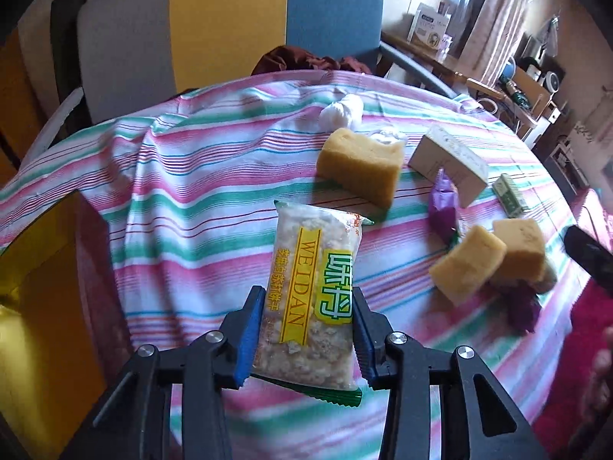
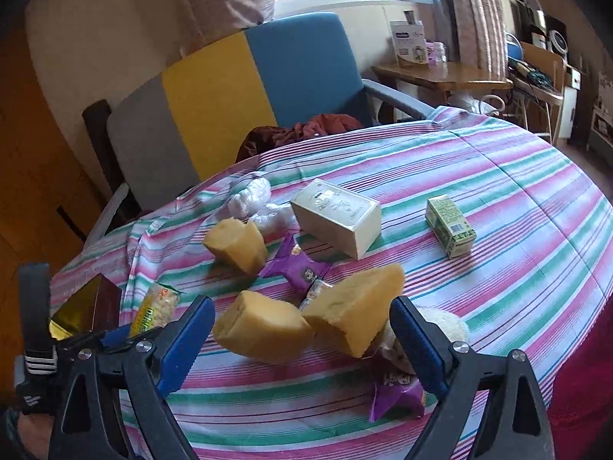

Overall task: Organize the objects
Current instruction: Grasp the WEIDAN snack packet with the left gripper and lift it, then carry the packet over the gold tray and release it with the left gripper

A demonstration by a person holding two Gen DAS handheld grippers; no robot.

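Observation:
My left gripper (image 1: 306, 326) is shut on a clear snack packet (image 1: 312, 295) with a yellow "WEIDAN" label, held above the striped tablecloth (image 1: 191, 199). The packet also shows in the right wrist view (image 2: 155, 308), at the left. My right gripper (image 2: 302, 339) is open and empty, its blue pads (image 2: 184, 345) either side of two yellow sponges (image 2: 264, 326) (image 2: 356, 314) lying close in front. A third yellow sponge (image 2: 237, 243) lies farther back; in the left wrist view it (image 1: 360, 163) sits ahead of the packet. Purple wrappers (image 2: 299, 264) (image 2: 398, 391) lie among the sponges.
A cream box (image 2: 337, 216) and a small green carton (image 2: 450, 226) lie farther back on the table. White crumpled plastic (image 2: 249, 195) is behind the sponges. A gold and dark red box (image 1: 46, 268) stands at the left edge. A grey, yellow and blue chair (image 2: 230, 92) is behind the table.

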